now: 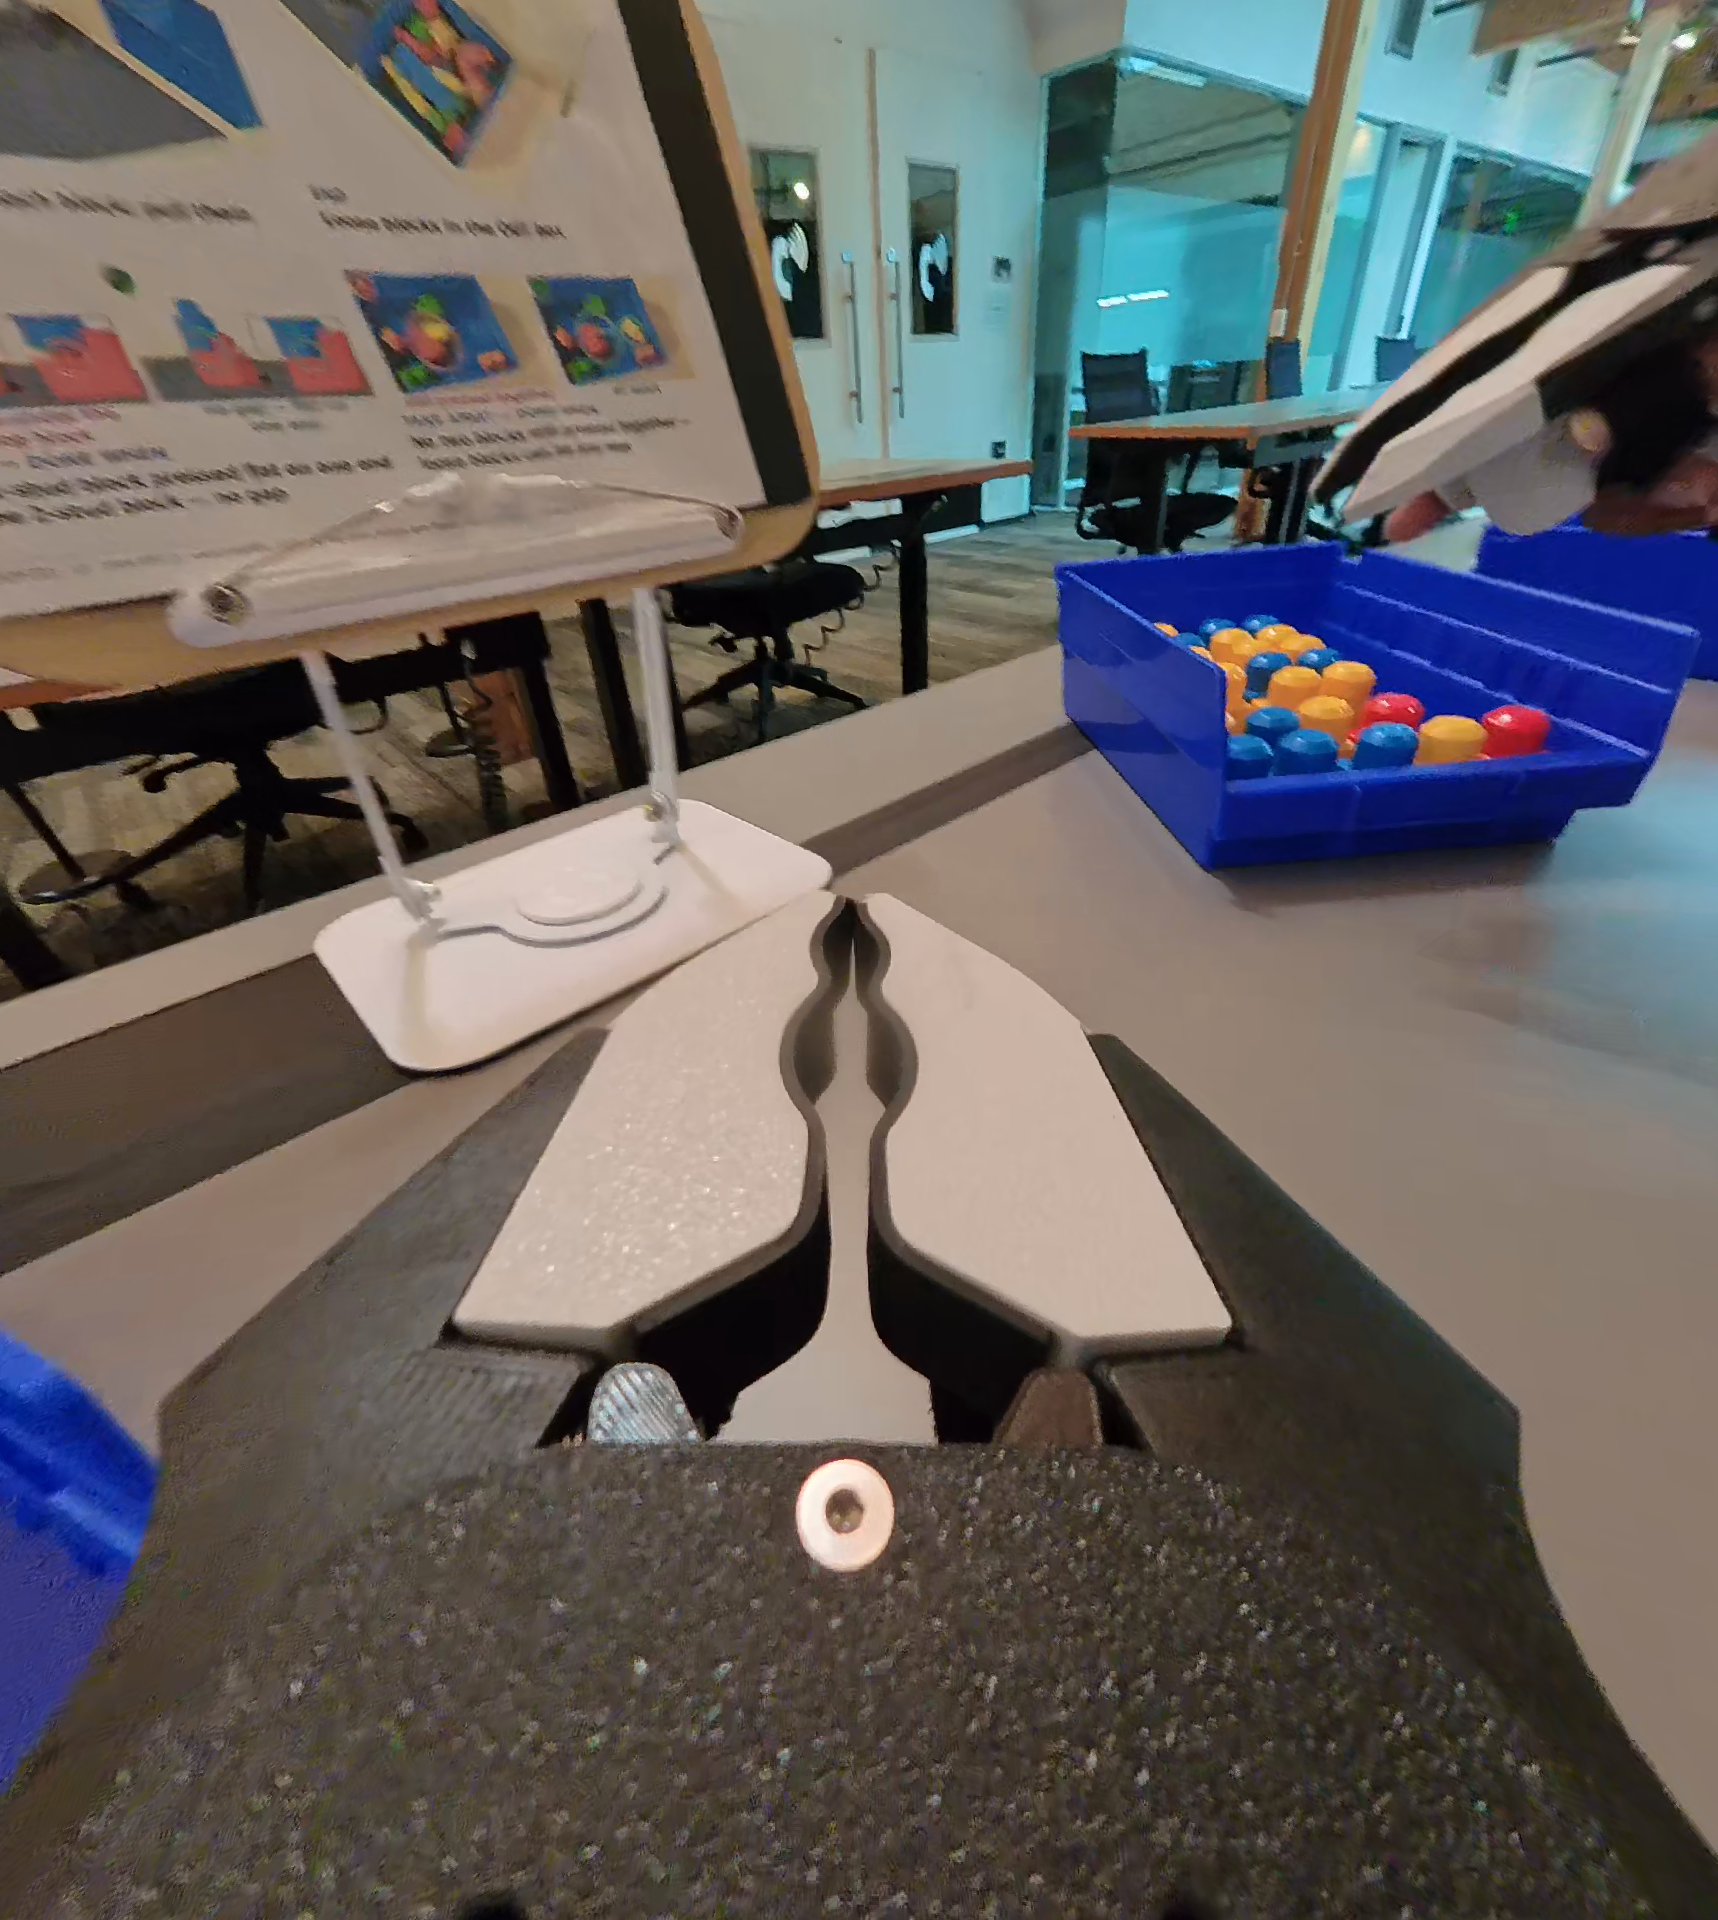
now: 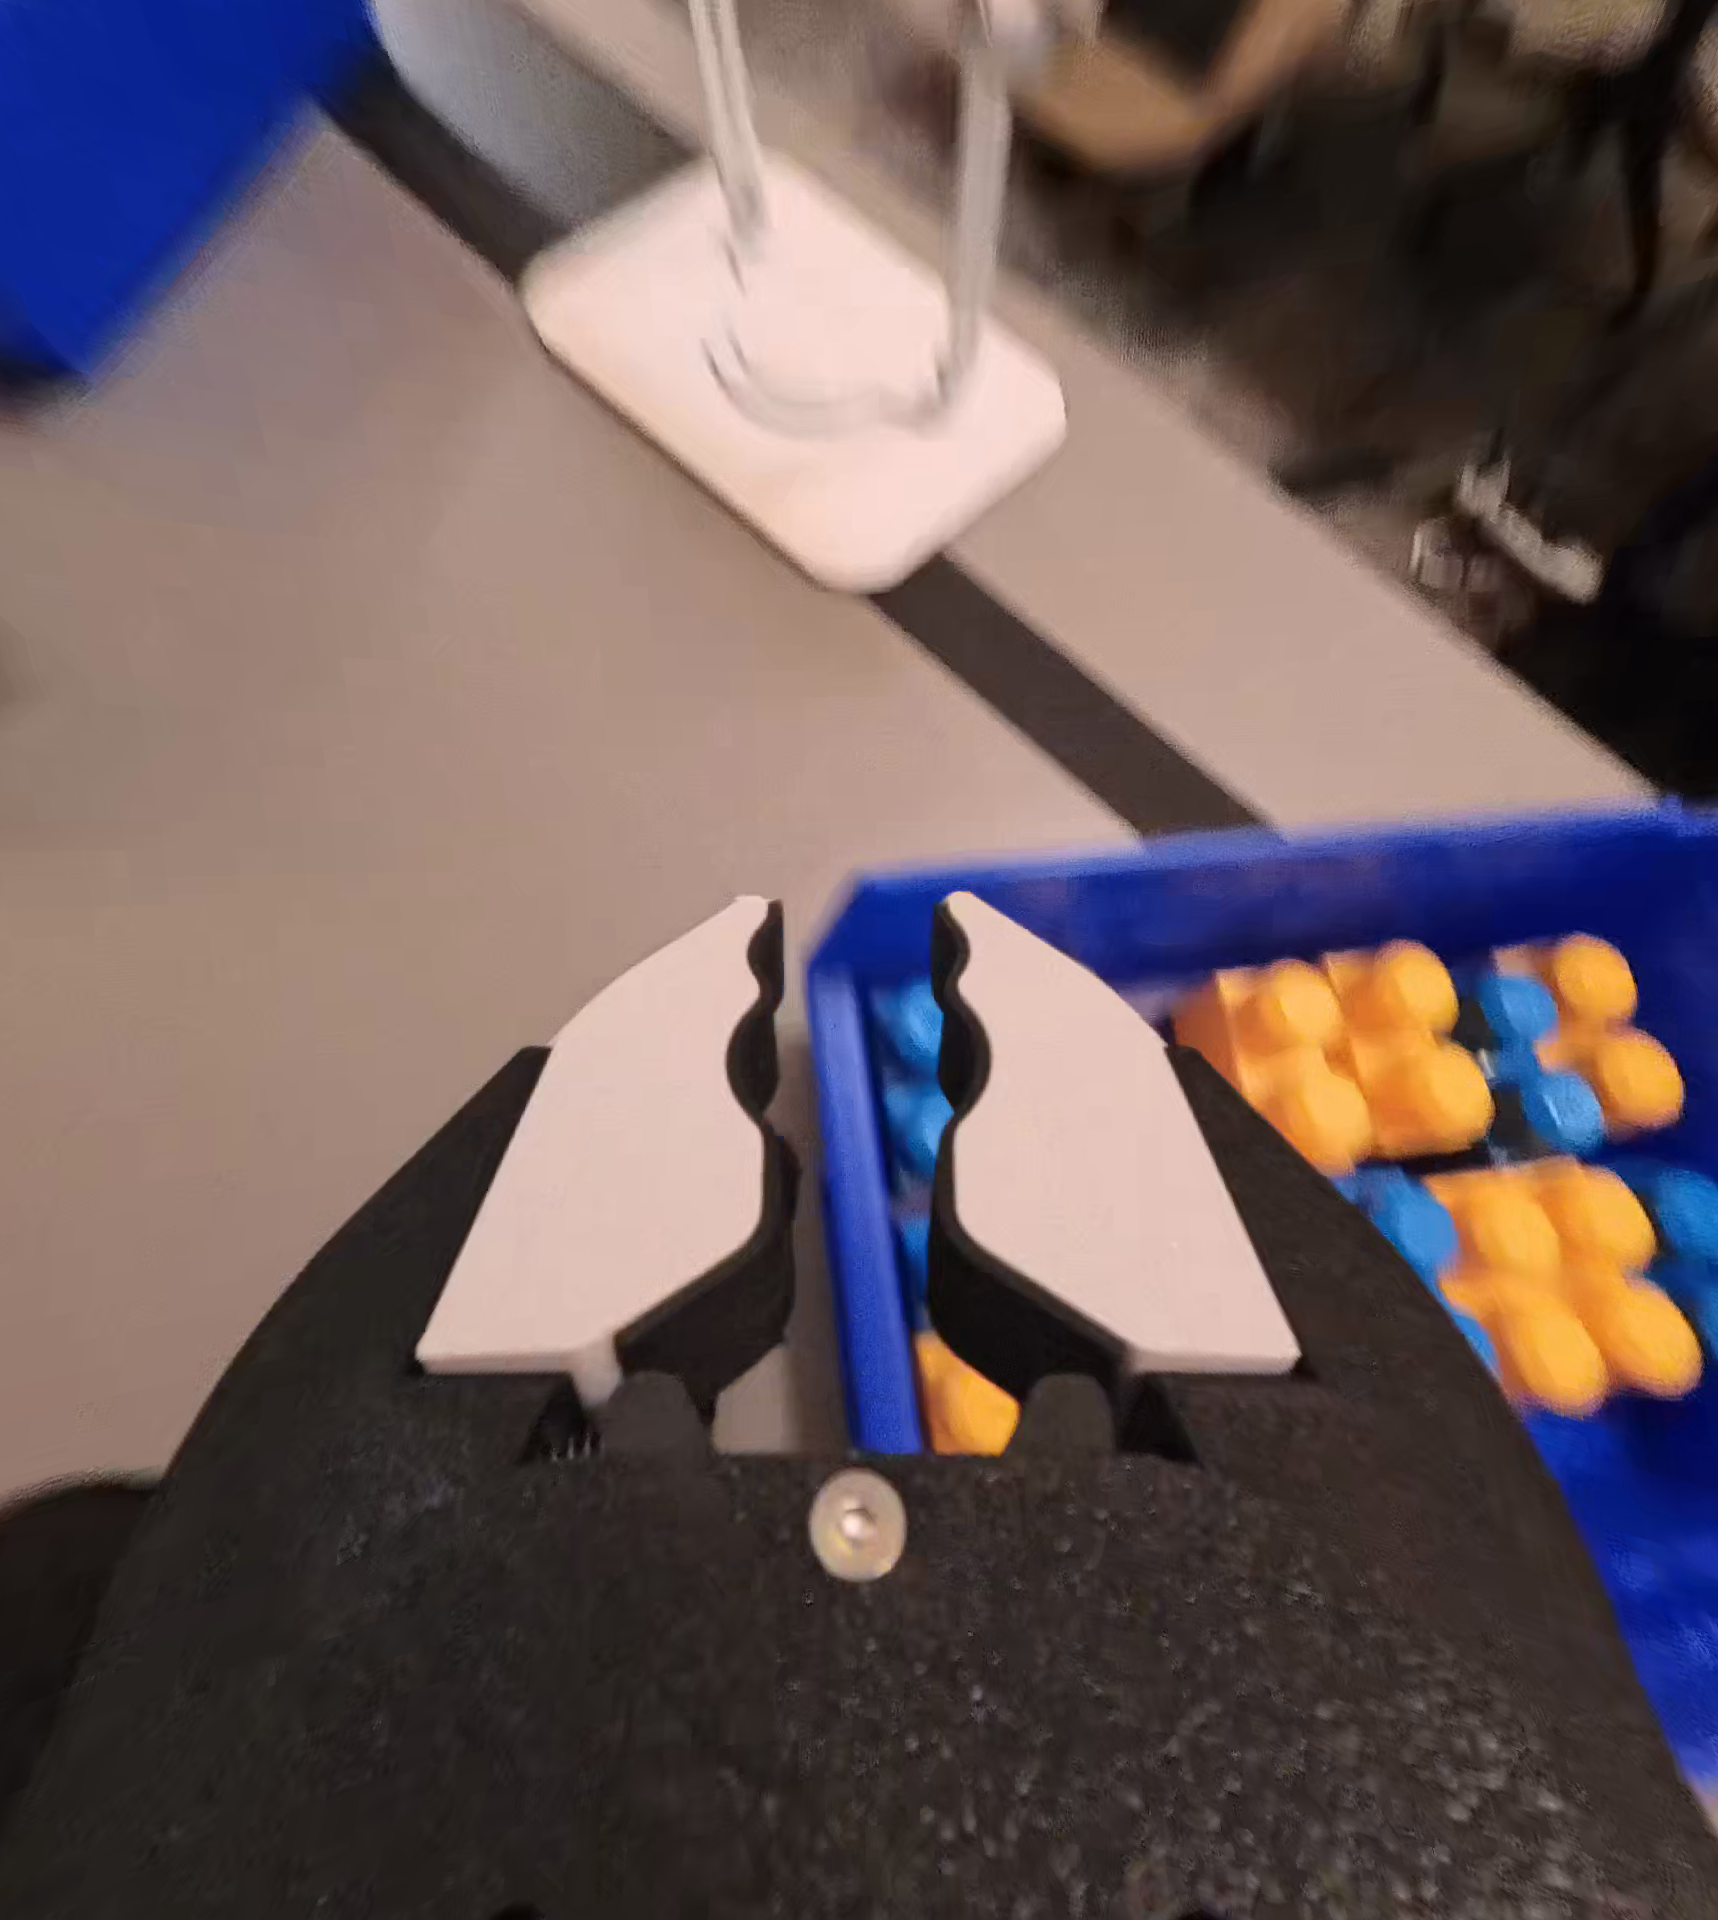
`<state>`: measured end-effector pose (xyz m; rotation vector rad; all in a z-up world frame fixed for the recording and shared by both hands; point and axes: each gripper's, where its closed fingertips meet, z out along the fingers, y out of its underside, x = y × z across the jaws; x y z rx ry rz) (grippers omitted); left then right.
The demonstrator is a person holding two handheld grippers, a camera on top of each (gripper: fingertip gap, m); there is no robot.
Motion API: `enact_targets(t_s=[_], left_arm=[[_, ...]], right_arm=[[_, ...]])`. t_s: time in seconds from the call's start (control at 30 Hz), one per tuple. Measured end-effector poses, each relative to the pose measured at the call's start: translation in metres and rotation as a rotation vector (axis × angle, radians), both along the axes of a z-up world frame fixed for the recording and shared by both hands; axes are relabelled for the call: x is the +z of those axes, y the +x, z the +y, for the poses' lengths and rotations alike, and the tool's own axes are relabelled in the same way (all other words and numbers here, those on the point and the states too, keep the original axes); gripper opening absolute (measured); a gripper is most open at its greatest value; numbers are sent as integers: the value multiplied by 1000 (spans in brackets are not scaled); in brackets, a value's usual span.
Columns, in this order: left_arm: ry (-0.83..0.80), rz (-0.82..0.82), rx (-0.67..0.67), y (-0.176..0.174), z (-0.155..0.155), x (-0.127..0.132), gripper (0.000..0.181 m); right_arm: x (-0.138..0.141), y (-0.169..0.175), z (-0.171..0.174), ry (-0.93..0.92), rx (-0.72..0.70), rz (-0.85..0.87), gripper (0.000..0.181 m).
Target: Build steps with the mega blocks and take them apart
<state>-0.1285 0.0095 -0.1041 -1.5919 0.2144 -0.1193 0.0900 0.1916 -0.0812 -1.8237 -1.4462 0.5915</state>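
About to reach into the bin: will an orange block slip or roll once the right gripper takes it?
Probably not roll: the orange blocks look boxy under their round studs. Likely light, being moulded plastic. The glossy studs may slip, so pinch the flat sides. The right gripper is open over the bin wall; packed neighbours may shift.

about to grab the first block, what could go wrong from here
1. The right gripper hangs open astride the blue bin wall; going down, a finger could catch the rim.
2. The blocks sit packed together, so two might lift at once.
3. The white stand base lies just ahead of the shut left gripper and could be bumped.
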Motion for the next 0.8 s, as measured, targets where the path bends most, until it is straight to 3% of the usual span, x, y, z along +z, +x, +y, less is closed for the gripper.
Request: enact_targets(t_s=[0.13,0.27,0.4,0.57,0.8], left_arm=[[62,-22,70,-21,-5,15,0],[92,-12,155,-46,-9,22,0],[135,12,367,-100,-21,37,1],[104,-39,625,-195,-42,51,24],[-143,-109,884,-307,-40,9,53]], right_arm=[[27,-52,-43,71,13,347,11],[17,-84,-76,68,-24,559,0],[-9,-103,-90,69,-48,622,0],[-34,-112,-99,39,-17,588,0],[-40,-114,-120,30,71,613,0]])
